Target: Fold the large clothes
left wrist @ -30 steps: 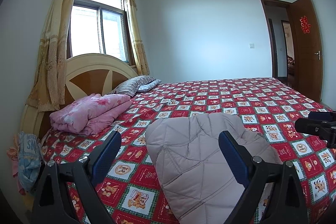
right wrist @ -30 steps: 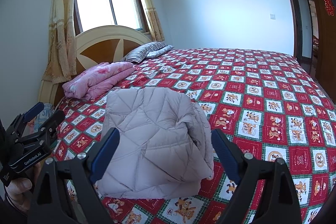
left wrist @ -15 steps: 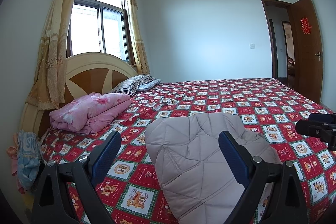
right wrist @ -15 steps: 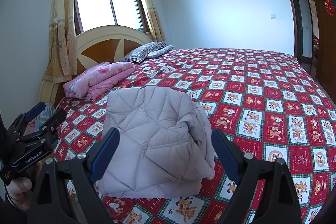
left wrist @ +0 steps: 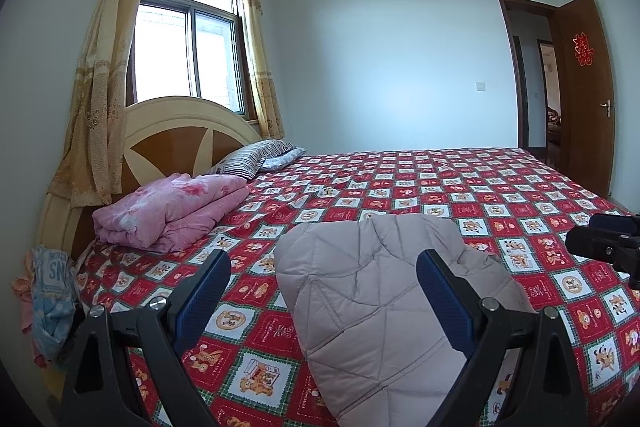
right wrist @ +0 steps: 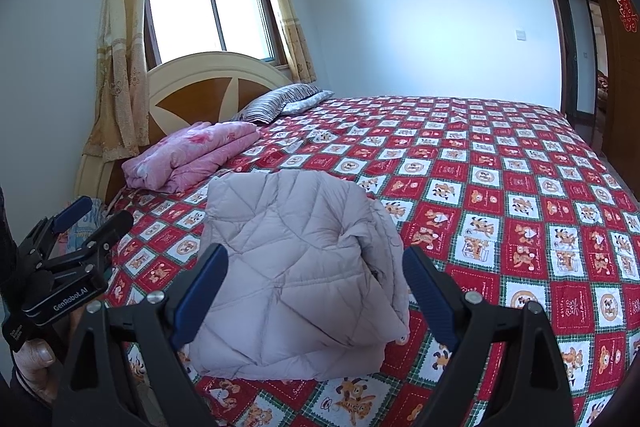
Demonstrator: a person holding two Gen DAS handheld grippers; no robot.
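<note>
We see the grey jacket (right wrist: 296,275) lying as a compact folded bundle near the front edge of the bed (right wrist: 500,187), and against the views of a second ago nothing has shifted: bundle, bed and both tools sit exactly as they did. We read this stillness as the fold being complete, or nearly so, with both hands drawn back from the cloth. The right gripper (right wrist: 316,291) hangs above the near side of the jacket with its blue jaws spread wide and nothing between them; the left gripper (left wrist: 324,291) is likewise spread and empty, the jacket lying beyond its fingers, apart from them. In the right view we also note the left tool held in a hand (right wrist: 36,363) at the frame's lower left. No container appears in either view. Other soft goods rest on the bed: a folded pink quilt (right wrist: 188,155) by the headboard (right wrist: 200,95), and a striped pillow (right wrist: 280,99) behind it.
</note>
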